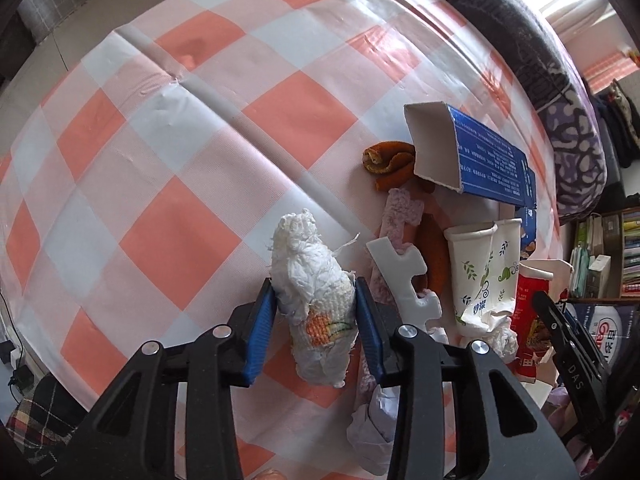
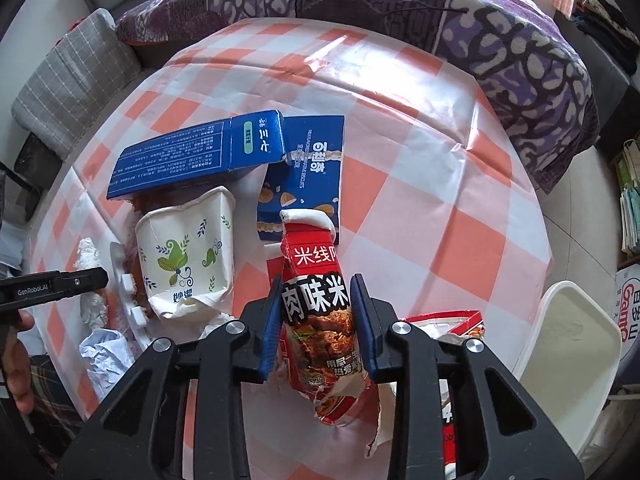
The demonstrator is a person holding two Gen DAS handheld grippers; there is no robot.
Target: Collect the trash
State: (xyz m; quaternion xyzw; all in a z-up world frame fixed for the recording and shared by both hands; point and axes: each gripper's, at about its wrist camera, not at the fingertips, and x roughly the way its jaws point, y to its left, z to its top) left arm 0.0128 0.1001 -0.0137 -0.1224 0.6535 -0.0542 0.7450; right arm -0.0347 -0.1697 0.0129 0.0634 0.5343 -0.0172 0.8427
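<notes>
Though crumpled, white tissue wad [image 1: 314,304] (orange-printed)

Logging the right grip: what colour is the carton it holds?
Red torn carton with white characters; right wrist view shows it best.

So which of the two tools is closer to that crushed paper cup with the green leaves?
Right, by a little. The right tool, clamped on the red packet, sits just beside the cup. The left tool, gripping the tissue wad, is farther, beyond the white foam piece.

A crumpled white tissue wad [image 1: 316,304] and a torn red noodle carton [image 2: 316,320] are seen clamped between blue pads above the checked tablecloth.
</notes>
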